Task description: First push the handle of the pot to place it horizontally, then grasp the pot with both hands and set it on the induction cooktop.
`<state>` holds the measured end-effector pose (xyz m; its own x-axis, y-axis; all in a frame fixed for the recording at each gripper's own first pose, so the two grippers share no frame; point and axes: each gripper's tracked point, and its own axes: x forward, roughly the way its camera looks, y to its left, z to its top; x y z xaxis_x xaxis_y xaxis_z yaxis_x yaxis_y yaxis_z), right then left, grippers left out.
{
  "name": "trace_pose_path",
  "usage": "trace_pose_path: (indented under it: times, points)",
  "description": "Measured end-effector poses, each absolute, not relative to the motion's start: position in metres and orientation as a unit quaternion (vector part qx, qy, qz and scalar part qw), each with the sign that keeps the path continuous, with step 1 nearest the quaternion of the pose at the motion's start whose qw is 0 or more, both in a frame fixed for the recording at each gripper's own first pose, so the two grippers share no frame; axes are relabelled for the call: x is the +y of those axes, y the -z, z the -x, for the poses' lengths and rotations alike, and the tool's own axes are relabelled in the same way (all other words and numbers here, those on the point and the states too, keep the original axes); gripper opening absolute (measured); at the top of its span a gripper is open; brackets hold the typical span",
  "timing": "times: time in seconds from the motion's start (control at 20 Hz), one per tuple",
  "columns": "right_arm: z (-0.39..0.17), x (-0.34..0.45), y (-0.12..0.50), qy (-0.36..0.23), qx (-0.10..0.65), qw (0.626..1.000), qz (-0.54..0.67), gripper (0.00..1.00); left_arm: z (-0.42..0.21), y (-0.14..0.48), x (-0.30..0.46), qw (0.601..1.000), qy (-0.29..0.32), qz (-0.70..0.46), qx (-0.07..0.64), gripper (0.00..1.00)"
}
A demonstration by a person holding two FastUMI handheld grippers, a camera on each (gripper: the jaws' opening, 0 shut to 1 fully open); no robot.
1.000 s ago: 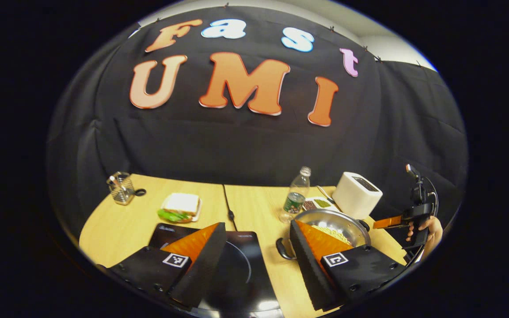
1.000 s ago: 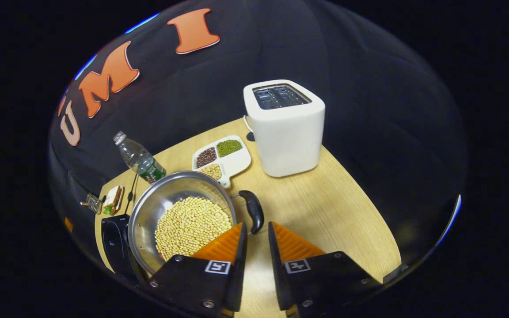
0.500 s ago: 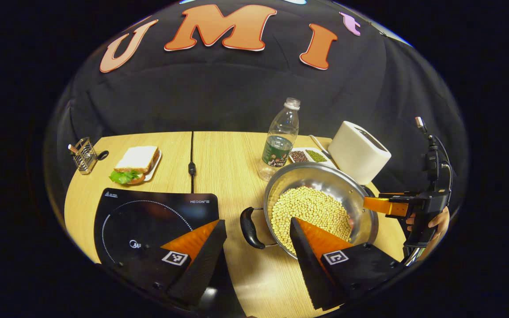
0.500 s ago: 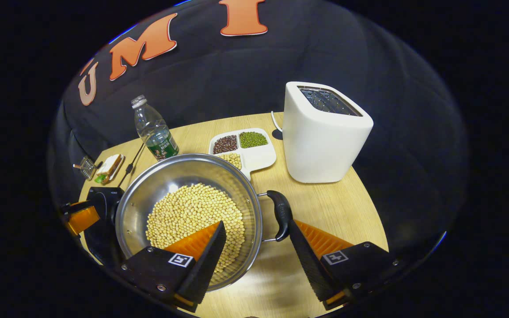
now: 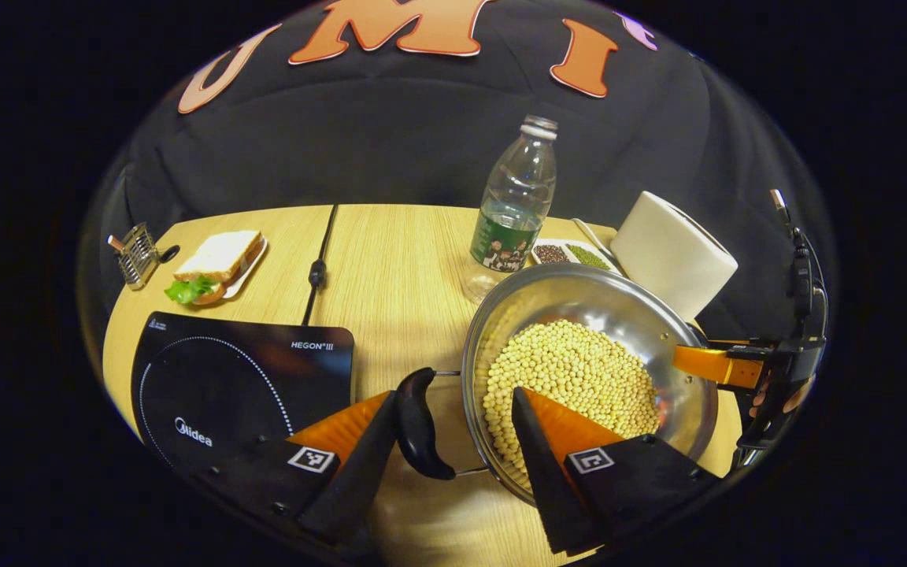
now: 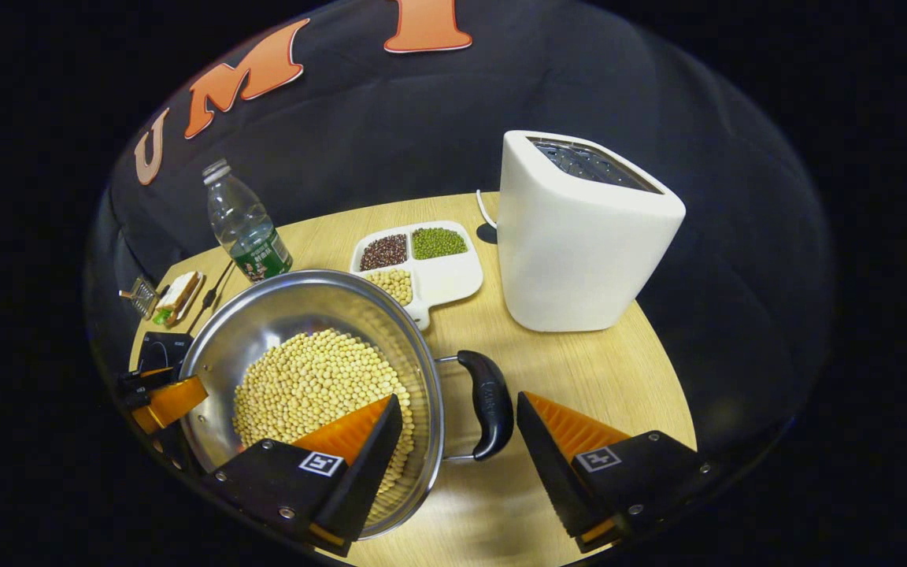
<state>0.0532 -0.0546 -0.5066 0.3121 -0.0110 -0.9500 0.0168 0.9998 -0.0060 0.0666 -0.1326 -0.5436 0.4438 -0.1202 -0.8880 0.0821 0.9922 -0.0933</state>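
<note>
A steel pot (image 5: 571, 295) full of soybeans stands on the wooden table, right of the black induction cooktop (image 5: 225, 378). My left gripper (image 5: 453, 396) is open and straddles the pot's black left handle (image 5: 420, 425), which lies close against one finger (image 5: 343, 453); the other finger reaches over the rim. My right gripper (image 6: 458, 400) is open around the opposite black handle (image 6: 486, 403), one finger over the pot (image 6: 280, 315). Each gripper appears at the pot's far side in the other's view: right gripper (image 5: 725, 366), left gripper (image 6: 166, 400).
Behind the pot stand a plastic bottle (image 5: 512, 213), a white toaster (image 6: 579, 236) and a divided dish of beans (image 6: 442, 276). A sandwich on a plate (image 5: 217, 264), a small metal rack (image 5: 132, 252) and a black cable (image 5: 316, 272) lie beyond the cooktop.
Both grippers moved in on the pot. The right gripper went from nearly shut to wide open around its handle. The left gripper advanced until the left handle sits between its fingers.
</note>
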Motion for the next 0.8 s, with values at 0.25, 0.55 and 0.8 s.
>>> trace_pose_path:
  times: [0.25,0.55,0.8]
  points:
    - [-0.051,-0.051,0.519,-0.005,0.593,0.805,0.023,0.87,-0.075,0.556,-0.128,0.861,0.037,0.011,0.507,0.85]
    - [-0.054,-0.055,0.526,-0.002,0.586,0.809,0.047,0.76,-0.083,0.567,-0.123,0.871,0.014,-0.012,0.491,0.72]
    - [-0.051,-0.055,0.523,0.004,0.582,0.812,0.041,0.72,-0.086,0.571,-0.121,0.881,0.005,-0.040,0.471,0.77]
